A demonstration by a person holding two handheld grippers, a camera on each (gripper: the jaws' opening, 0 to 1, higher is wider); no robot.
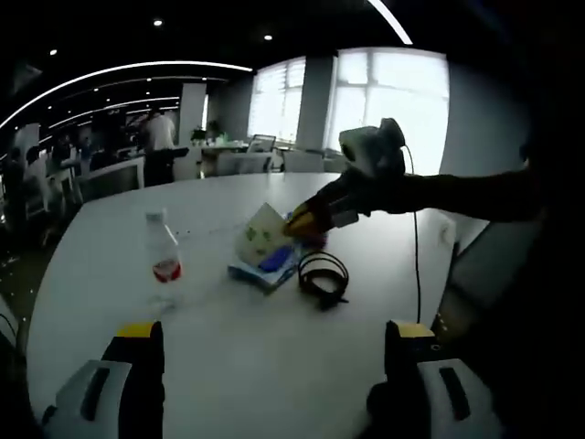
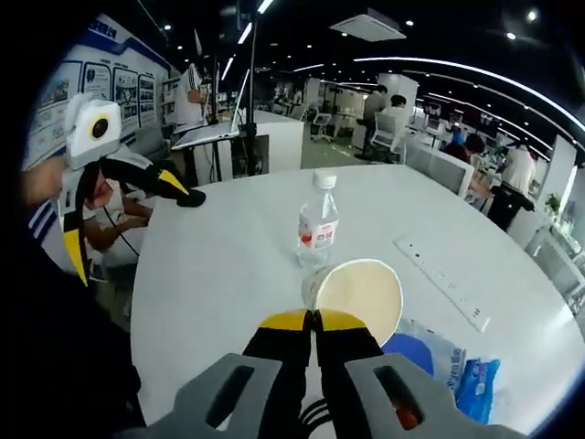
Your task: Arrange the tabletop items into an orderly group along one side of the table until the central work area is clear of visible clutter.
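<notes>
Our right gripper (image 2: pixel 315 320) has its jaws pressed on the rim of a paper cup (image 2: pixel 358 291), held over the tissue pack (image 2: pixel 448 370) mid-counter; the left gripper (image 1: pixel 274 352) waits with jaws spread. We judge the thin rim could slip or crumple, tipping the cup toward the water bottle (image 2: pixel 317 222). The left gripper view adds a coiled black cable (image 1: pixel 323 275); the right gripper view reveals a power strip (image 2: pixel 443 283) set in the white counter (image 2: pixel 219 265).
</notes>
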